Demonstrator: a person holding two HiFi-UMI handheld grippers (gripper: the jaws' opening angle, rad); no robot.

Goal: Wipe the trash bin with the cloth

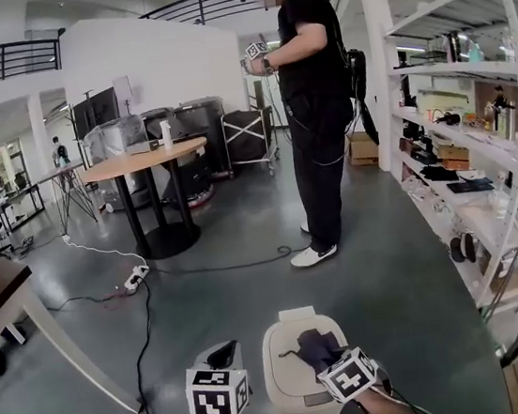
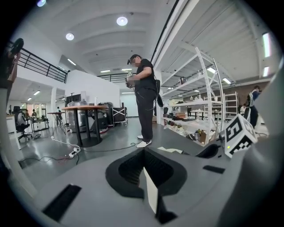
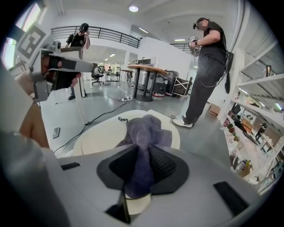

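On grey workshop floor [image 1: 251, 288]: right tool [image 3: 141, 172] pinches cloth [image 3: 146, 131] atop bin [image 3: 100, 137]; left tool [image 2: 144, 167] closed.

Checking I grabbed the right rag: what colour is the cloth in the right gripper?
Dark purplish-grey cloth; clearest in the right gripper view.

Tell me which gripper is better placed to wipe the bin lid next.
Right. The right gripper is shut on the cloth, over the trash bin lid; the left gripper is shut, empty, beside the bin.

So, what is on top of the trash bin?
Only the purple cloth, pinched by the right gripper, lies on the trash bin's cream lid. The lid part beneath it is covered.
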